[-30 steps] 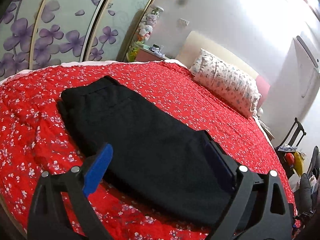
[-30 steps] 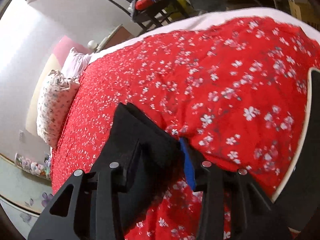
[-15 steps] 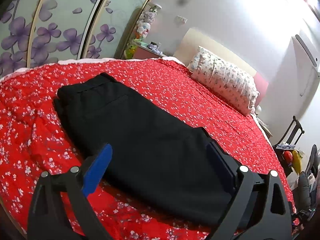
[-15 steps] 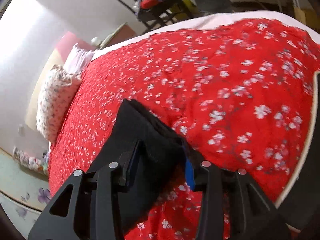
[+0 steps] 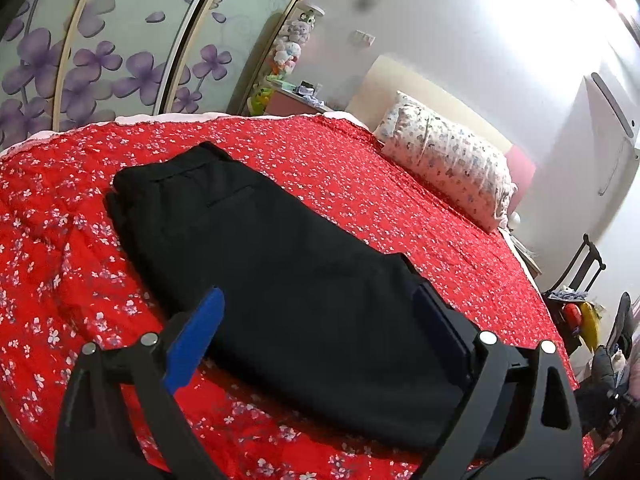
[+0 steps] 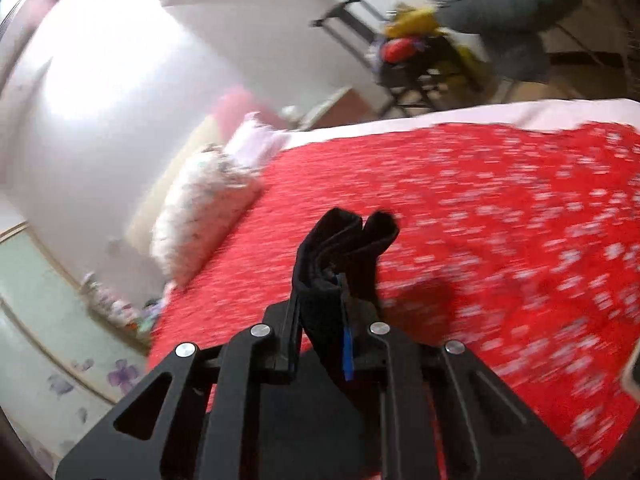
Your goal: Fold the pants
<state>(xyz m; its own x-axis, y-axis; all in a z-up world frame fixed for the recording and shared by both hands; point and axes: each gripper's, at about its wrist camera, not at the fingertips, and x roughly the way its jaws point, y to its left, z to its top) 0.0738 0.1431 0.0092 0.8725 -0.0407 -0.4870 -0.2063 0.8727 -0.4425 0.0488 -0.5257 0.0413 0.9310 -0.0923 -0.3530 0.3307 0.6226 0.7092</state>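
Black pants [image 5: 256,264] lie flat, folded lengthwise, on the red flowered bedspread [image 5: 360,184], waistband at the far left. My left gripper [image 5: 320,320] is open, its blue fingers [image 5: 196,336] spread over the near leg end, above the cloth. My right gripper [image 6: 320,316] is shut on the hem end of the pants [image 6: 340,248] and holds it lifted off the bed, the cloth bunched and sticking up past the fingertips.
A flowered pillow [image 5: 448,168] lies at the bed's head by a beige headboard. A wardrobe with purple flowers [image 5: 100,60] stands behind the bed. A nightstand with toys [image 5: 288,92] is in the corner. A black chair with clutter [image 6: 412,60] stands beside the bed.
My right gripper has closed on the leg end and lifted it off the bedspread, tilting up fast. My left gripper has drifted slightly and stays open.
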